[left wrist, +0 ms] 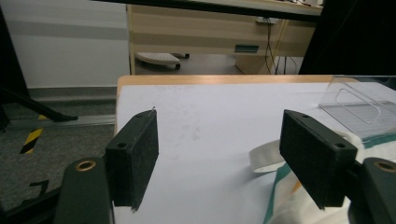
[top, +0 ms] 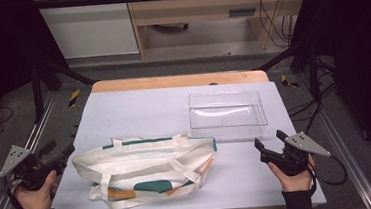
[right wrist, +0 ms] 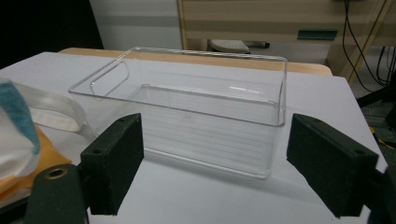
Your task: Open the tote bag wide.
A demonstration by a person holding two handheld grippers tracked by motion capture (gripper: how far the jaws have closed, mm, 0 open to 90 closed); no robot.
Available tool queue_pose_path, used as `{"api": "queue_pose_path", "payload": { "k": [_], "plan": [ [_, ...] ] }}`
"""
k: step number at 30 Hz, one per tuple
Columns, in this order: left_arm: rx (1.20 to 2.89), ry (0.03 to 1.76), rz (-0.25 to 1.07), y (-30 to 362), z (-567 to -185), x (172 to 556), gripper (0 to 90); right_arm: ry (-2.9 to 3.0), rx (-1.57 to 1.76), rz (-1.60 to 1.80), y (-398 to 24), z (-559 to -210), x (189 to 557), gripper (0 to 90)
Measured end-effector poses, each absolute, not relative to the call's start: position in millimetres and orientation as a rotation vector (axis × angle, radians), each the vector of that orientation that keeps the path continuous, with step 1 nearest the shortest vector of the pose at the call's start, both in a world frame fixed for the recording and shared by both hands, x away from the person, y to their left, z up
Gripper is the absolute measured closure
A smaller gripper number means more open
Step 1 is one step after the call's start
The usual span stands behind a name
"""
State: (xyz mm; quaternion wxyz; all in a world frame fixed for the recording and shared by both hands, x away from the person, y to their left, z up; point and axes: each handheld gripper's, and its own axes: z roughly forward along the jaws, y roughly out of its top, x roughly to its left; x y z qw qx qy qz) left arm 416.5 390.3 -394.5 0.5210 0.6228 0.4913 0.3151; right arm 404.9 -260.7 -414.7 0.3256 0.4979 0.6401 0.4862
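A cream cloth tote bag (top: pixel 146 170) with green and orange patches lies flat on the white table, handles spread. Behind it to the right stands an empty clear plastic bin (top: pixel 227 114). My left gripper (top: pixel 59 153) hovers at the table's left edge, just left of the bag, jaws open and empty; its own view shows a bag handle (left wrist: pixel 266 158) past the right jaw. My right gripper (top: pixel 267 142) is held right of the bag, near the bin's front corner, open and empty. In its view the bin (right wrist: pixel 196 121) stands right ahead.
The white table top (top: pixel 138 108) has a wooden strip along its far edge. Metal frame rails run along both sides of the table. A wooden desk and cables stand beyond on the floor.
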Motion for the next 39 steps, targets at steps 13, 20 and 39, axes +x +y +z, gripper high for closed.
{"api": "queue_pose_path", "payload": {
  "k": [13, 20, 39],
  "plan": [
    [1.589, 1.08, 0.691, 361.9, -385.8, 417.2, 32.7, 1.804, 1.192, 1.352, -220.2, -394.0, 402.8, 31.4],
    [1.666, 1.08, 0.644, 353.0, -394.2, 422.7, 35.8, 1.894, 1.097, 1.422, -187.6, -383.1, 405.4, 35.6],
    [1.79, 1.152, 0.495, 349.0, -415.4, 433.7, 63.4, 2.111, 0.91, 1.48, -105.1, -373.3, 418.1, 39.6]
  ]
}}
